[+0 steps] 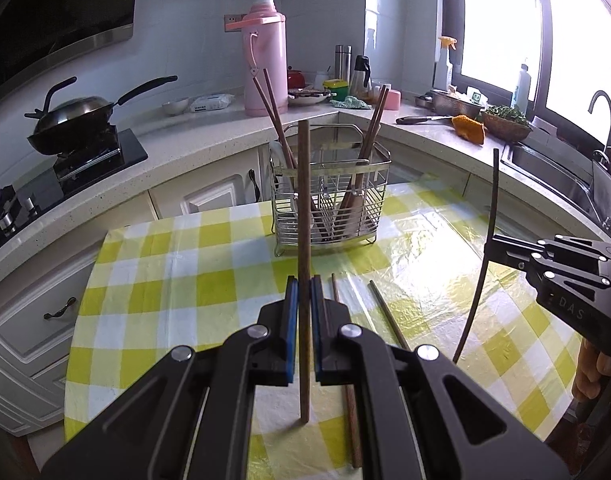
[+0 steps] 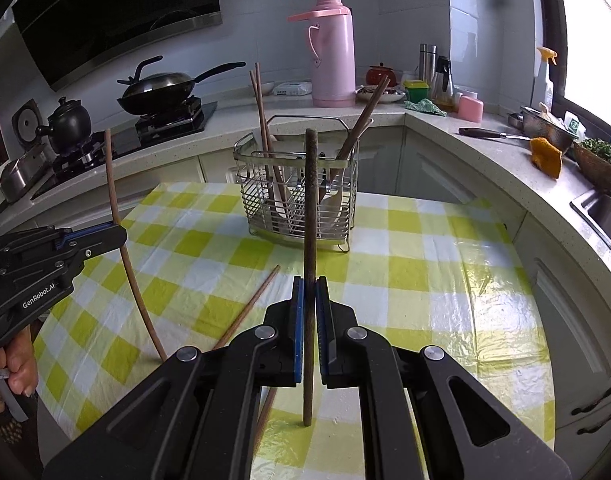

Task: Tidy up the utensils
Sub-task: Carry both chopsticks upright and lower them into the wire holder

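- The left gripper (image 1: 304, 288) squeezes a brown chopstick (image 1: 303, 208), standing straight up
- The right gripper (image 2: 309, 288) squeezes a dark chopstick (image 2: 310, 200) the same way
- Two loose chopsticks (image 1: 387, 312) lie on the checked tablecloth (image 1: 185, 280)
- Behind them, the wire utensil basket (image 1: 329, 204) holds more chopsticks

A checked-cloth table (image 1: 185, 272) carries a wire rack (image 1: 329, 216) and loose chopsticks (image 1: 389, 314).

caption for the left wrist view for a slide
Left gripper holds a brown chopstick upright before the wire utensil rack.
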The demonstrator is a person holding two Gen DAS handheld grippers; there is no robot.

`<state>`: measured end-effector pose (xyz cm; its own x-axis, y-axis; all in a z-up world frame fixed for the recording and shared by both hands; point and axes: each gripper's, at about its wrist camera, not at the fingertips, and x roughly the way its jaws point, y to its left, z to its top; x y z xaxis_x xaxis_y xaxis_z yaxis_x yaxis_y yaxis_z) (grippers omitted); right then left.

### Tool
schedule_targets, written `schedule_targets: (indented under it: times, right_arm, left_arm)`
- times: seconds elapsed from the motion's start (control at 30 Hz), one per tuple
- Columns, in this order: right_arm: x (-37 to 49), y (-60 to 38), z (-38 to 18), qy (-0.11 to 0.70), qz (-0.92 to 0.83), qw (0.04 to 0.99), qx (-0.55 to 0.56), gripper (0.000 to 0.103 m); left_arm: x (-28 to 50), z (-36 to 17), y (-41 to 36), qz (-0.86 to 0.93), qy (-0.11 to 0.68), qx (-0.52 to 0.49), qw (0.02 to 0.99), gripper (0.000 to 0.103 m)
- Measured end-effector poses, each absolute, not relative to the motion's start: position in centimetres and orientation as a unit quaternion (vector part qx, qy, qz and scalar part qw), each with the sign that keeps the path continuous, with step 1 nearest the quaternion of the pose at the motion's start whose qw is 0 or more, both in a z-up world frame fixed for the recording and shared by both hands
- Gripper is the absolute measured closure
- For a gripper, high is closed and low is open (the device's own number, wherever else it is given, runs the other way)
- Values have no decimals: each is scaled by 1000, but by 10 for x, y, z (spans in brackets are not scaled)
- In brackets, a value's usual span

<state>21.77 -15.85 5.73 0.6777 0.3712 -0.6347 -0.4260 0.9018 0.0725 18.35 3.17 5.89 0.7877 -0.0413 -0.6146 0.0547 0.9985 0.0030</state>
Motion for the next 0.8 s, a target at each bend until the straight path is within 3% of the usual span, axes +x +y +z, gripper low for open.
schedule_targets:
  times: [0.57,0.8]
  right_arm:
    - [240,-159,74,336,229,913,-32,95]
    - [258,-153,102,329,249,910,-34,95]
  left_arm:
    - [207,72,35,-37,319,2,947,97]
    - [227,106,40,-60,304,-7,951,97]
